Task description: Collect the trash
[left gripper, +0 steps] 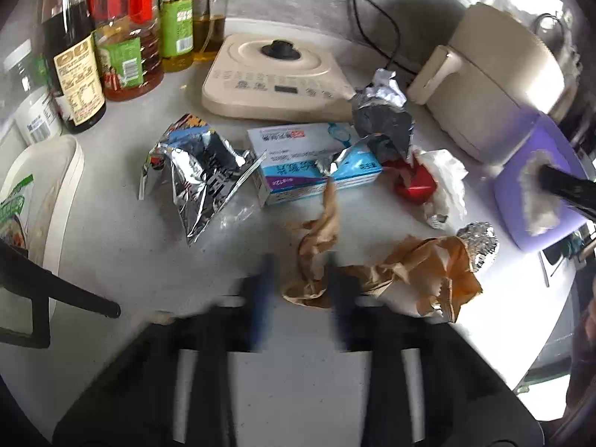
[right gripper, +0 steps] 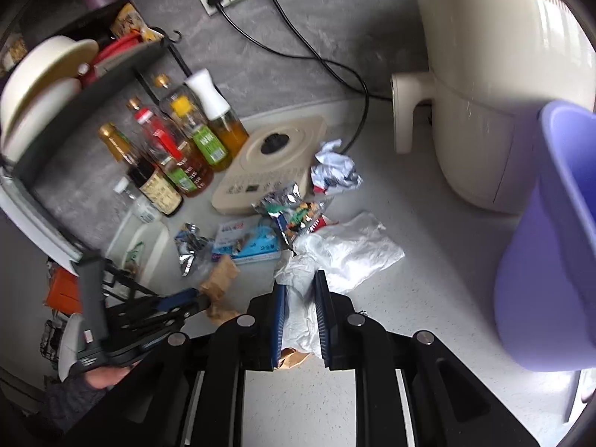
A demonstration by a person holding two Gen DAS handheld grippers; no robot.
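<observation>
- The left gripper is clamped on crumpled brown paper lying on the counter.
- The right gripper pinches a white plastic wrapper, just left of the purple bin.
- Past the 2 grippers, more trash lies loose: a foil bag, a blue box, a foil ball.
- The hob and bottles stand behind.

Two hand-held grippers; one purple bin.
</observation>
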